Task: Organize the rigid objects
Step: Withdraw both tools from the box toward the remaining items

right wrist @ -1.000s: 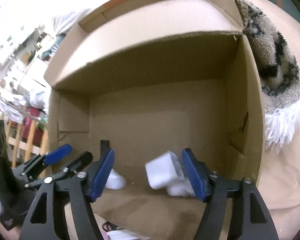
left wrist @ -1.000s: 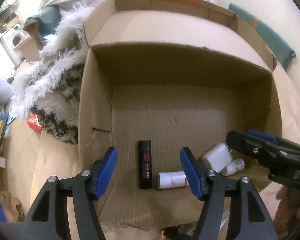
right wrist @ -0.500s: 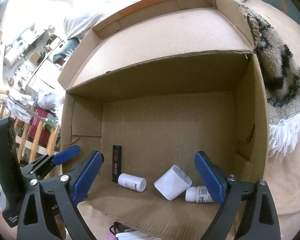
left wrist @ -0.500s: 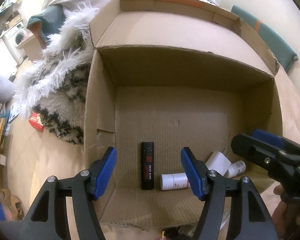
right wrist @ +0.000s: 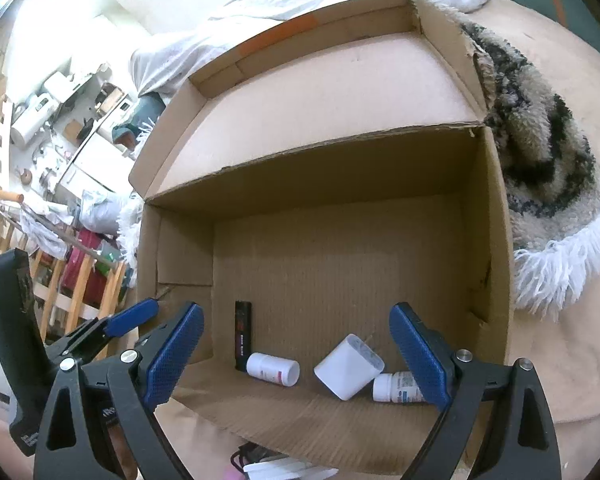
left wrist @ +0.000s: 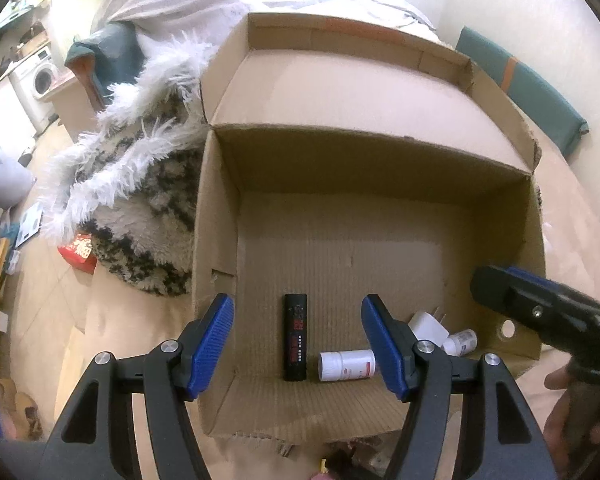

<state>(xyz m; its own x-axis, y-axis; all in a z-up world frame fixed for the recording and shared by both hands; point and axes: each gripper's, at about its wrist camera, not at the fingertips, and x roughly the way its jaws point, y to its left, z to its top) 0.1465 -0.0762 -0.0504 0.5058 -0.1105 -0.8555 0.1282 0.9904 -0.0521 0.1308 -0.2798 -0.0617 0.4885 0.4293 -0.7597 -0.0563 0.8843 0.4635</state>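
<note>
The right gripper (right wrist: 296, 354) hangs above the near edge of the cardboard box (right wrist: 496, 240), its blue pads spread wide with nothing between them; the jaws have just been opening, and the white charger block (right wrist: 348, 366) that lay between them now rests free on the box floor, below and slightly right of the middle of the gap, clear of both pads. Just right of the block, touching or nearly touching it, a small white pill bottle (right wrist: 398, 388) lies on its side, its far end hidden behind the right pad. To the left of the block, a second white bottle (right wrist: 273, 369) lies on its side, and beside its left end a slim black stick-shaped device (right wrist: 243, 334) lies flat, pointing toward the far wall. The left gripper (left wrist: 297, 346) hovers over the same near edge, its jaws about half open and empty; through its gap the black device (left wrist: 296, 342) appears almost centred, with the second bottle (left wrist: 346, 365) partly behind the right pad. All four things sit along the near wall of the box. Outside the box, a shaggy black-and-white rug (right wrist: 540, 184) presses against its side, and white bedding (left wrist: 204, 4) is heaped behind it. A hand (left wrist: 572, 416) shows at the edge of the left view, probably gripping the right tool's handle.
</note>
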